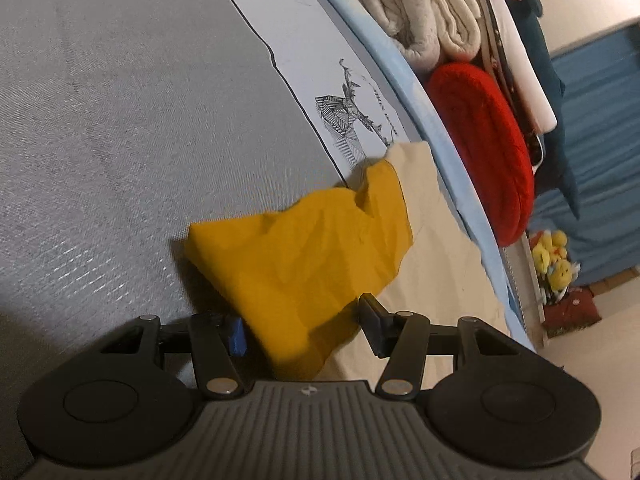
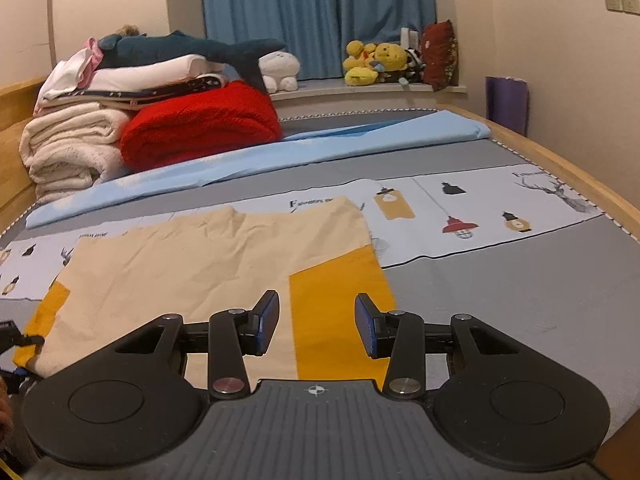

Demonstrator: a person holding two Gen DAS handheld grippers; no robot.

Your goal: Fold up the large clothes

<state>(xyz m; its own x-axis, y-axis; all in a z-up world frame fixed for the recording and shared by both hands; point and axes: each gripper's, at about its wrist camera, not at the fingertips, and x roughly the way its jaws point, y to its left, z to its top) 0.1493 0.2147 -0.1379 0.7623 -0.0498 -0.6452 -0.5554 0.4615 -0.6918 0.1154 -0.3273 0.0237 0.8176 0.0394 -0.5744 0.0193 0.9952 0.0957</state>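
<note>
A: Where is the garment?

B: The large cream cotton shirt with mustard-yellow sleeves [image 2: 192, 268] lies spread flat on the grey bed cover [image 2: 520, 300], its far edge reaching onto the white printed band with lanterns and deer [image 2: 460, 208]. One yellow sleeve lies folded in over the cream body on the right; the other sticks out at the near left.

A: And the left gripper [image 1: 302, 328]?

B: Its jaws stand apart on either side of a rumpled yellow sleeve end. In the left wrist view the blue pad sits just beside the cloth and the other finger is clear of it, so nothing is pinched.

A: The right gripper [image 2: 316, 326]?

B: Also parted, poised over the folded sleeve near the shirt's near edge, with cloth below the gap but no pad pressing on it.

A: What lies beyond?

B: A light blue sheet [image 2: 280, 152] runs across the bed past the printed band. At the far left a rolled red fleece blanket [image 2: 200, 132] sits beside folded cream blankets [image 2: 68, 144], with a dark teal plush shark [image 2: 192, 48] on top. Yellow plush toys [image 2: 376, 60] crowd the sill below blue curtains [image 2: 316, 8].
</note>
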